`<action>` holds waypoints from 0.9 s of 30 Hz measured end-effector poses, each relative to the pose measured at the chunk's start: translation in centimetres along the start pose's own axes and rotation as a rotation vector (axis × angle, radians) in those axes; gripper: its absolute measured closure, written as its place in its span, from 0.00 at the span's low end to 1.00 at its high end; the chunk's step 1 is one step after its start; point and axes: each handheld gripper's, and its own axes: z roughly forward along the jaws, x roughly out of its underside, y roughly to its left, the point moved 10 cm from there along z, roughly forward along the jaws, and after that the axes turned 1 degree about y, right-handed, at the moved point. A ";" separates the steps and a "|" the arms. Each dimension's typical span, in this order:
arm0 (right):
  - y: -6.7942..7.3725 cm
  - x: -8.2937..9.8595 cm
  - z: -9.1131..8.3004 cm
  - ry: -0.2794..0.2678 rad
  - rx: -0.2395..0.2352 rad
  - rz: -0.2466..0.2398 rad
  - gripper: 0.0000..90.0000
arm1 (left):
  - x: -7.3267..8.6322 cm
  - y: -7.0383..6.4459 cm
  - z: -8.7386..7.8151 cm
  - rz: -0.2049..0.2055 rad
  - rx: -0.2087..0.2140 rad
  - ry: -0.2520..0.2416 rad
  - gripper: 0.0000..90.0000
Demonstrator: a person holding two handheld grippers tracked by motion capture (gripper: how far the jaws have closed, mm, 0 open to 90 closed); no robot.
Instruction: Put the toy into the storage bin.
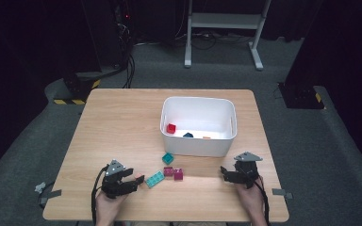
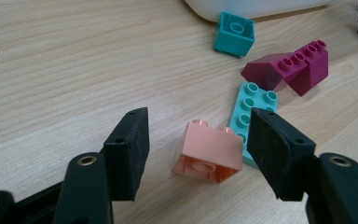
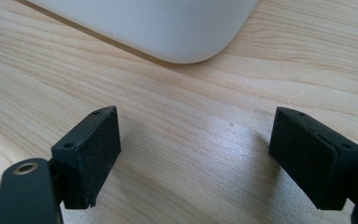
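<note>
Left gripper (image 2: 198, 140): jaws spread wide, straddled pink brick (image 2: 209, 151) w/o touching, near tabletop's (image 1: 122, 117) front edge. Light-teal plate (image 2: 251, 114) lay touching brick's far side; magenta bricks (image 2: 291, 67) and teal cube (image 2: 234, 33) beyond, toward white bin (image 1: 198, 129). Bare wood to jaws' left, room to swing. Right gripper (image 3: 196, 154): spread over bare wood by front-right corner, bin's rounded corner just ahead.
</note>
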 end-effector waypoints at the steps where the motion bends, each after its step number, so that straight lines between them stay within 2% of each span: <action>1: 0.0 0.0 0.0 0.000 0.000 0.000 0.18 | 0.1 0.0 0.1 0.004 -0.003 0.000 0.44; 7: 0.0 0.0 0.0 0.000 0.000 0.000 0.18 | 0.6 -0.1 0.8 0.017 -0.010 0.015 0.47; 19: 0.0 0.0 0.0 0.000 0.000 0.000 0.18 | 0.7 -0.3 1.2 0.012 0.005 0.007 0.61; 27: 0.0 0.0 0.0 0.000 0.000 0.000 0.18 | 0.4 -0.3 1.0 0.008 0.001 -0.011 0.64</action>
